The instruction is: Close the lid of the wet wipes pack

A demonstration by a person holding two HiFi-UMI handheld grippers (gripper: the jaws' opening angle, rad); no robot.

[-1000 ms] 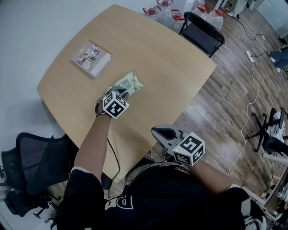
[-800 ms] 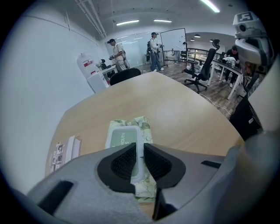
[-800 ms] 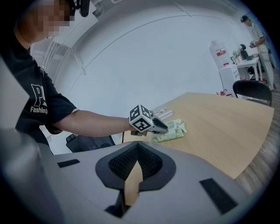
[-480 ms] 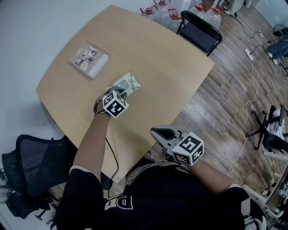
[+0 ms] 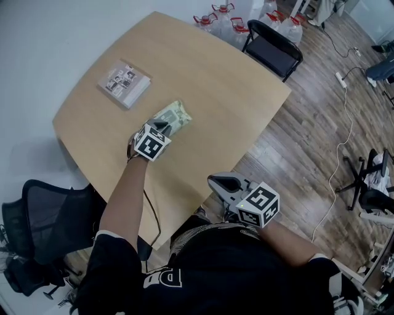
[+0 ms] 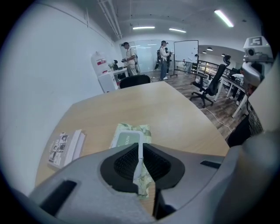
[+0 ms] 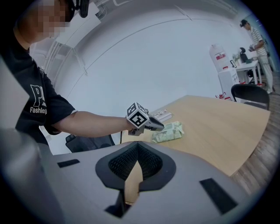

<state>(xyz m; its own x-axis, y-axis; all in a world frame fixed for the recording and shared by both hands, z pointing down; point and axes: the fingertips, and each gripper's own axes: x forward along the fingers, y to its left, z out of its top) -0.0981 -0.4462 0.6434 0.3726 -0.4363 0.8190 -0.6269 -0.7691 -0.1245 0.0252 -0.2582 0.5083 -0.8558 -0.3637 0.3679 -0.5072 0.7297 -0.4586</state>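
Observation:
The green wet wipes pack (image 5: pixel 175 115) lies flat on the wooden table (image 5: pixel 209 92). Its lid (image 6: pixel 127 138) faces up and looks flat against the pack. My left gripper (image 5: pixel 164 127) is at the pack's near end, jaws shut with nothing gripped; whether it touches the pack I cannot tell. In the left gripper view the pack (image 6: pixel 131 129) sits just beyond the shut jaw tips (image 6: pixel 140 148). My right gripper (image 5: pixel 223 183) is shut and empty, held off the table's near edge, close to the body. From the right gripper view (image 7: pixel 137 148) I see the left gripper (image 7: pixel 158 126) over the pack (image 7: pixel 169 132).
A small book (image 5: pixel 124 82) lies on the table left of the pack. A black chair (image 5: pixel 274 45) stands at the far edge, with water jugs (image 5: pixel 225 17) behind it. A mesh office chair (image 5: pixel 46 215) is at my left. People stand far across the room (image 6: pixel 164 59).
My left gripper has drawn back slightly from over the pack toward its near end. The pack and my right gripper have stayed put.

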